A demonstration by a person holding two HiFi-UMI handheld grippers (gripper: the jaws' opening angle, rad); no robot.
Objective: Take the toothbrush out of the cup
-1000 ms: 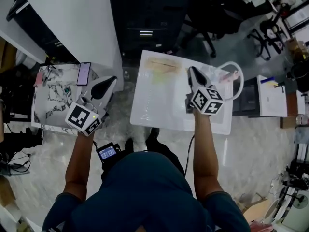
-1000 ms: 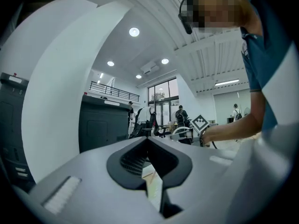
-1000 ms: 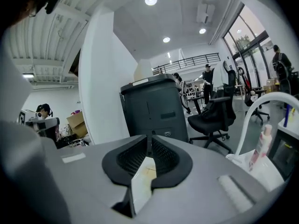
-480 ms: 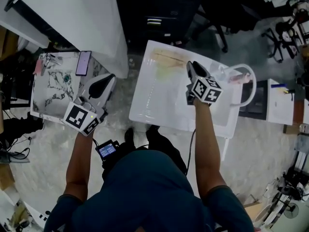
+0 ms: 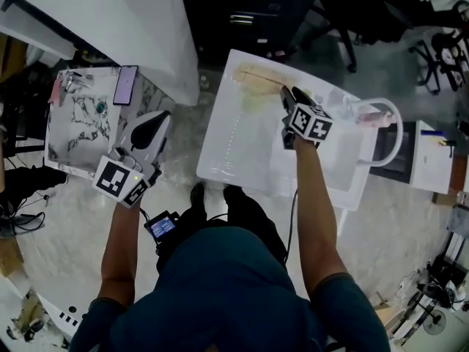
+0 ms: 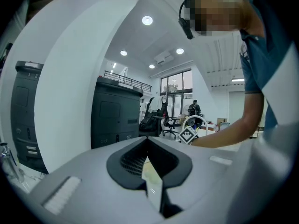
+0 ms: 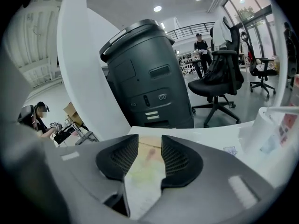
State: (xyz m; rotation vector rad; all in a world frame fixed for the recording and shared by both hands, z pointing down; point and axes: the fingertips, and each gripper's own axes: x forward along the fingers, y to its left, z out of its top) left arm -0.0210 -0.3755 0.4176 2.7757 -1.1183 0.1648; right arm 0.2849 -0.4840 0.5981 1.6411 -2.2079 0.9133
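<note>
My right gripper (image 5: 287, 94) hovers over the white table (image 5: 242, 160), near its far edge. Its jaws are opening and nothing is between the pads (image 7: 175, 160). Past the right gripper (image 7: 149, 141) the table shows a pale yellow patch (image 7: 147, 157) with a pinkish mark. I cannot make out a toothbrush. A translucent white cup (image 7: 264, 129) stands to the right of this gripper; the cup (image 5: 350, 112) has something pink at it. My left gripper (image 5: 163, 117) hangs off the table to the left. The left gripper (image 6: 147, 141) is shut and empty.
A dark grey cabinet (image 7: 145, 87) and a black office chair (image 7: 219, 78) stand beyond the table. A white tube loop (image 5: 392, 134) sticks out at the table's right. A small marbled side table (image 5: 73, 134) with a phone (image 5: 126, 85) is at the left, by a white wall (image 5: 124, 20).
My right gripper has shifted a little toward the table's far edge and the yellow patch. The left gripper stays about where it was. The head view has tilted.
</note>
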